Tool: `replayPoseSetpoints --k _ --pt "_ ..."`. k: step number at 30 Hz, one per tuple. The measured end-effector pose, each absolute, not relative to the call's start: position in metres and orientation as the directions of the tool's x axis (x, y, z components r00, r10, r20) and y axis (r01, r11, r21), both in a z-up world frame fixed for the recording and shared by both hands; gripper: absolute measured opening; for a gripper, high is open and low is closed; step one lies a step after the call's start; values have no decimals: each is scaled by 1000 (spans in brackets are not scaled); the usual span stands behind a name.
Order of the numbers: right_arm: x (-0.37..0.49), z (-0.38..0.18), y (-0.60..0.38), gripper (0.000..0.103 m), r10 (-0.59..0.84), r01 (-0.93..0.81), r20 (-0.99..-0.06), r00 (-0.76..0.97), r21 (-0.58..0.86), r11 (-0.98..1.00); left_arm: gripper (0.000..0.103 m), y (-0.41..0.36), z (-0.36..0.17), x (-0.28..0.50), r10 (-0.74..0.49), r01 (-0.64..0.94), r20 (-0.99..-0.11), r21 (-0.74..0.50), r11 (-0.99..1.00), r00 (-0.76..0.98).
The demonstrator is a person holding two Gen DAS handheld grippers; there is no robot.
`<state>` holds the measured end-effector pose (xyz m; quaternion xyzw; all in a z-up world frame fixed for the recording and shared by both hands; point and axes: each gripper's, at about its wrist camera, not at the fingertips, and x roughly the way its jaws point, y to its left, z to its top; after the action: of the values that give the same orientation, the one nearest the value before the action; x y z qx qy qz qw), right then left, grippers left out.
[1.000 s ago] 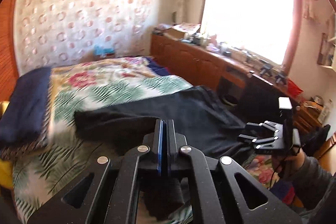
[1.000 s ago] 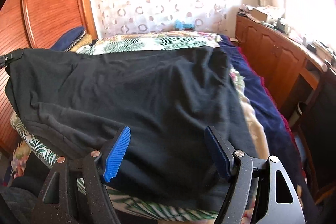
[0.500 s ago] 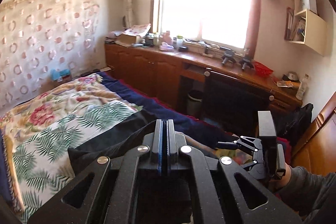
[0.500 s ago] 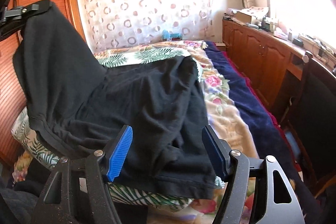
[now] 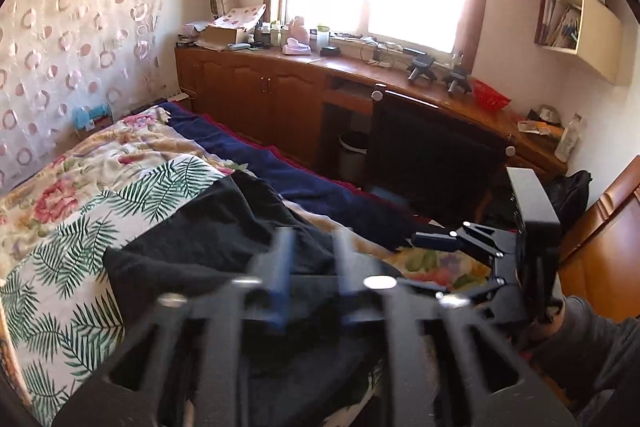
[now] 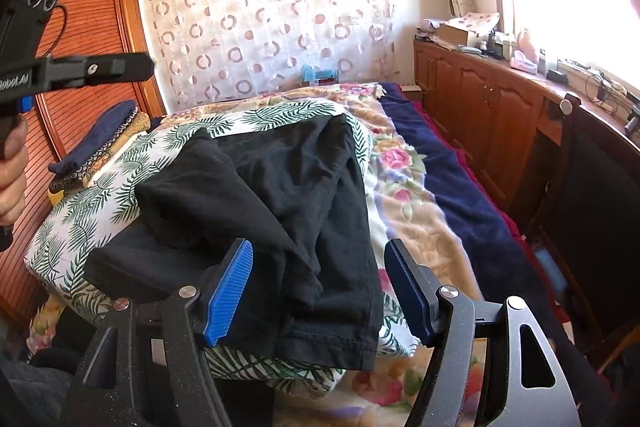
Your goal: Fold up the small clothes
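A black garment [image 6: 280, 195] lies on the leaf-print bedspread [image 6: 80, 223], its left part folded over onto the rest in a loose flap. My right gripper [image 6: 320, 291] hovers open above the garment's near hem, with its blue pads [image 6: 230, 291] clear of the cloth. My left gripper [image 6: 132, 69] is up in the air to the left of the garment. In the left wrist view the left gripper [image 5: 312, 267] is motion-blurred, and its jaws are opening with nothing held between them. The garment [image 5: 208, 227] lies below and beyond it, and the right gripper [image 5: 424, 263] is at the right.
A folded dark blue item [image 6: 100, 139] lies near the wooden headboard [image 6: 88, 27]. A navy blanket [image 6: 460, 187] runs along the bed's right side. Wooden cabinets [image 6: 480, 107] and a dark chair [image 6: 592, 195] stand to the right under the window.
The left gripper, shut on the garment's edge, lifted it and swung it across, then let go. The cloth now lies folded over. The right gripper shifted a little and stayed open.
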<state>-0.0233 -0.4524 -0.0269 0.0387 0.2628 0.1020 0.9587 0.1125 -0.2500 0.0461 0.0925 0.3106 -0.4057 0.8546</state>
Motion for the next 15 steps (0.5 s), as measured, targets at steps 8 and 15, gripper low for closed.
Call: replayPoseSetpoints --k 8,15 --pt "-19 -21 -450 71 216 -185 -494 842 111 976 80 -192 22 112 -561 658 -601 -76 749 569" --pt "-8 -18 -427 71 251 -238 -504 827 93 967 80 -138 -12 108 -488 560 -631 -100 822 603"
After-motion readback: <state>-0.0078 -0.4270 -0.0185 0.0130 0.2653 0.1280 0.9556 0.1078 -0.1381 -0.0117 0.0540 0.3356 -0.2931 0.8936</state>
